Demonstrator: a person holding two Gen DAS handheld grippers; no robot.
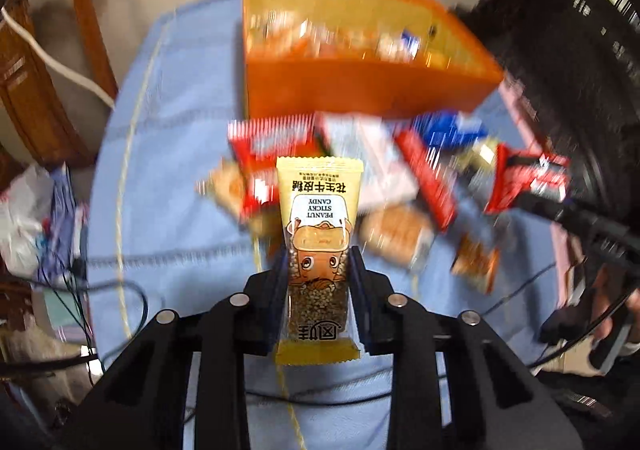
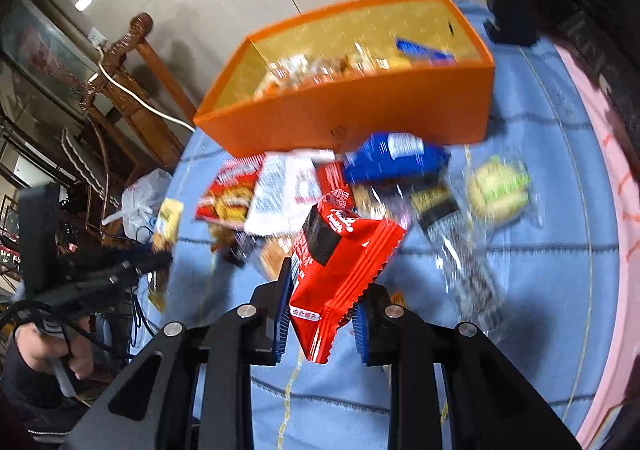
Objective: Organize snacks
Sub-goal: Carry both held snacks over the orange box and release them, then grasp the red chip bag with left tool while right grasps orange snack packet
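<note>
Tongs (image 1: 318,270) and (image 2: 326,302) clamp snacks near orange box (image 2: 348,117) rim.

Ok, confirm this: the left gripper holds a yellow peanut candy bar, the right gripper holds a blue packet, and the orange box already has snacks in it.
One thing is wrong: the right gripper holds a red packet, not a blue one, as the right wrist view shows. The blue packet lies on the cloth by the orange box. The left gripper does hold the yellow candy bar, and the box holds snacks.
</note>
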